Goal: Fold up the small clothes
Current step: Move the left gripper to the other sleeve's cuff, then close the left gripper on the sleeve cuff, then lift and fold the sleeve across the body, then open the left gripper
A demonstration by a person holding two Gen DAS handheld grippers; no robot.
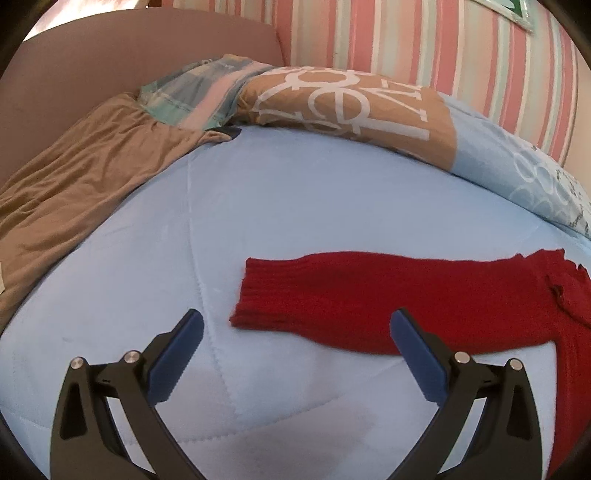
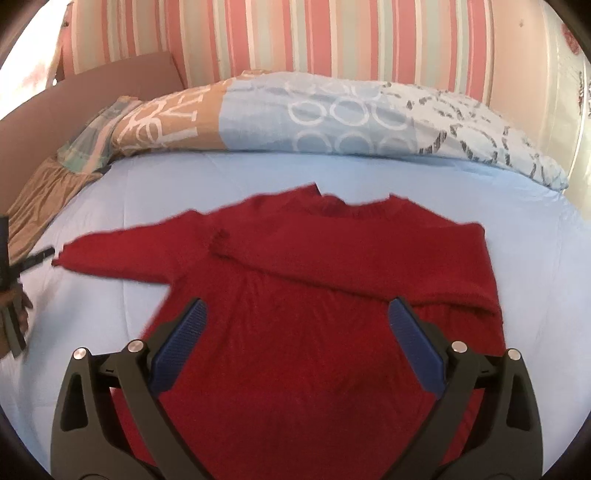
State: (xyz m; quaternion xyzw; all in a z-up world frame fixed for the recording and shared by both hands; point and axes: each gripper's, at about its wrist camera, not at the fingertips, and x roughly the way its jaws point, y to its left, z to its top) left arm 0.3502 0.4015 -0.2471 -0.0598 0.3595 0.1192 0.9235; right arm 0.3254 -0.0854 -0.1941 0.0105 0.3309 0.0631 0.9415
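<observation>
Both grippers sat closest to the cameras, w/ black arms and blue pads. Left gripper (image 1: 295, 325) was wide open and held nothing; it was above the blue blanket (image 1: 258, 206), w/ the cuff of the red sweater's left sleeve (image 1: 351, 295) lying between its tips. Can't tell if a pad touched the sleeve. Right gripper (image 2: 295, 314) was wide open too, empty, over the middle of the red sweater (image 2: 295, 350).

Sweater lay flat on the blanket, neck toward the pillow (image 2: 332, 118) by the striped wall (image 2: 295, 33). Right sleeve (image 2: 332, 266) was already folded across the chest. Left sleeve was not folded yet; it stuck straight out to the side.

So the job looked abt 1/3 done, I think. Left to do: bring the left sleeve in across the chest, then fold the body up. Brown cloth (image 1: 74, 192) lay on the far left side of the bed, well apart from the sweater.
</observation>
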